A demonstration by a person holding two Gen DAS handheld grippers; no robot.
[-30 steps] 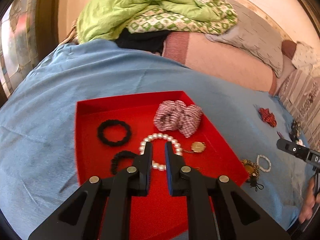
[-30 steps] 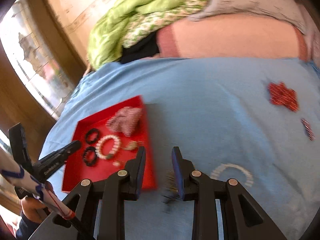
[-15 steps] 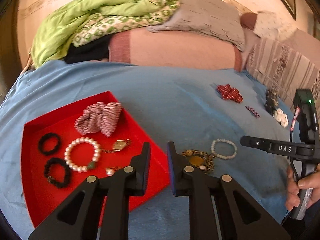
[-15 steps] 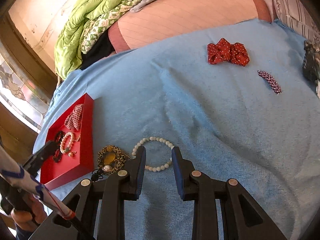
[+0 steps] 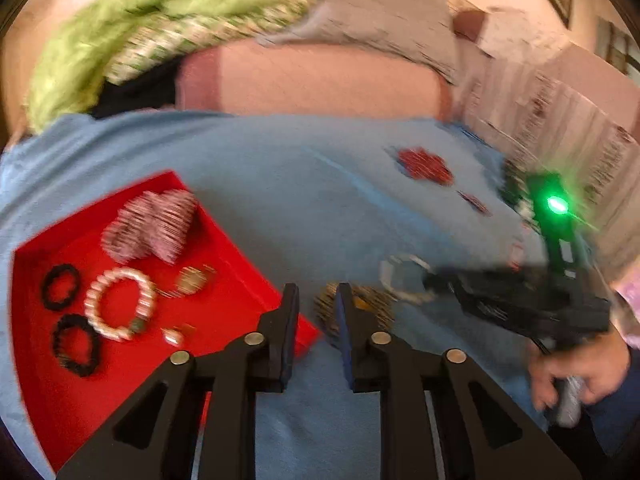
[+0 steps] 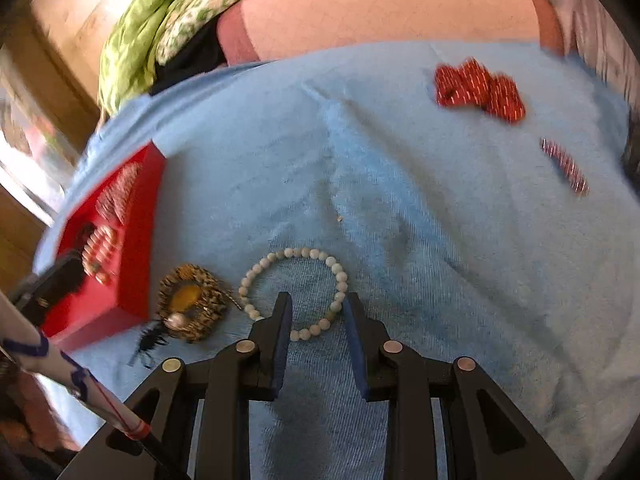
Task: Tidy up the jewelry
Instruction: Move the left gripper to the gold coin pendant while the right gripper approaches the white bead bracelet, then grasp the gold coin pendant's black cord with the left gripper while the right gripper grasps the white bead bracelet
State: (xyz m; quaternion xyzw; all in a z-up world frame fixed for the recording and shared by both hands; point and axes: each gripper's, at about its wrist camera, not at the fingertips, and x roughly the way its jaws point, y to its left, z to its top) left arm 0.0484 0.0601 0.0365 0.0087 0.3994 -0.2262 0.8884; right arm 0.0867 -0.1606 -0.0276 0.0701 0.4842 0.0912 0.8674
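Observation:
The white bead bracelet point(image 6: 340, 276) lies on the blue cloth. My right gripper point(image 6: 316, 300) is down on it; its jaws are closing with the bracelet's near arc between them, the pads still apart from the beads. A gold brooch point(image 6: 188, 300) rests just left of it, beside the red tray point(image 6: 140, 240). My left gripper point(image 5: 318, 292) hovers at the tray's point(image 5: 132, 380) right corner; its jaws are opening with nothing between them and the brooch point(image 5: 372, 304) just beyond the tips. In the tray lie a pearl bracelet point(image 5: 120, 304), two black hair ties point(image 5: 60, 286), a striped scrunchie point(image 5: 152, 224) and a gold pendant point(image 5: 192, 278).
A red dotted bow point(image 6: 476, 88) and a slim beaded clip point(image 6: 564, 164) lie farther back on the blue cloth point(image 6: 400, 160). Behind it are a pink bolster point(image 6: 380, 12) and a green blanket point(image 6: 140, 40). A person's hand point(image 5: 580, 368) holds the right gripper's handle.
The left gripper swung right from over the tray to its right corner, and its jaws widened a little. The right gripper came forward and down onto the white bracelet.

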